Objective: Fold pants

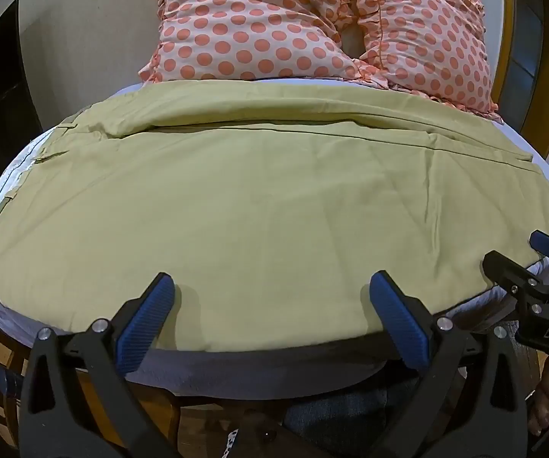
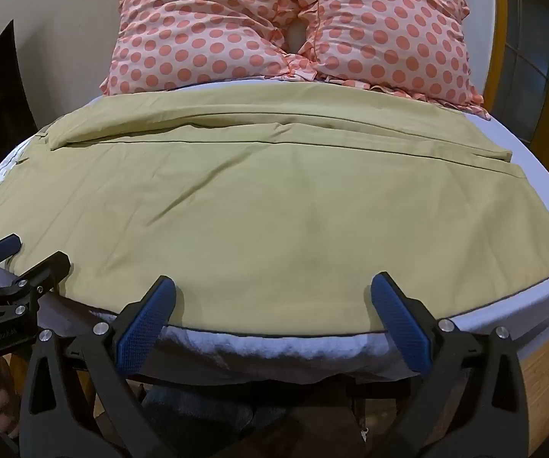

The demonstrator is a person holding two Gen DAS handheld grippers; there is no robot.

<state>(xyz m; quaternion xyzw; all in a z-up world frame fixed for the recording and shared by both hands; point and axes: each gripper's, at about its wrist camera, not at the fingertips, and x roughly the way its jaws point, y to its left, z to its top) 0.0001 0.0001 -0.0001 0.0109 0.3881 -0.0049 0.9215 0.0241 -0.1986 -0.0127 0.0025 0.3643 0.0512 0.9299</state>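
Observation:
Khaki pants (image 1: 259, 198) lie flat across the bed, waistband at the left, leg hems at the right; they also fill the right wrist view (image 2: 259, 206). One leg lies folded over the other lengthwise. My left gripper (image 1: 272, 286) is open and empty, hovering over the near edge of the pants. My right gripper (image 2: 274, 288) is open and empty over the same near edge, further right. The right gripper shows at the right edge of the left wrist view (image 1: 541, 263), and the left gripper shows at the left edge of the right wrist view (image 2: 11, 263).
Two pink polka-dot pillows (image 1: 312, 23) lean at the far side of the bed (image 2: 541, 198), which has a white sheet. A wooden bed frame (image 2: 541, 378) runs along the near side. A window (image 2: 522, 61) stands at the far right.

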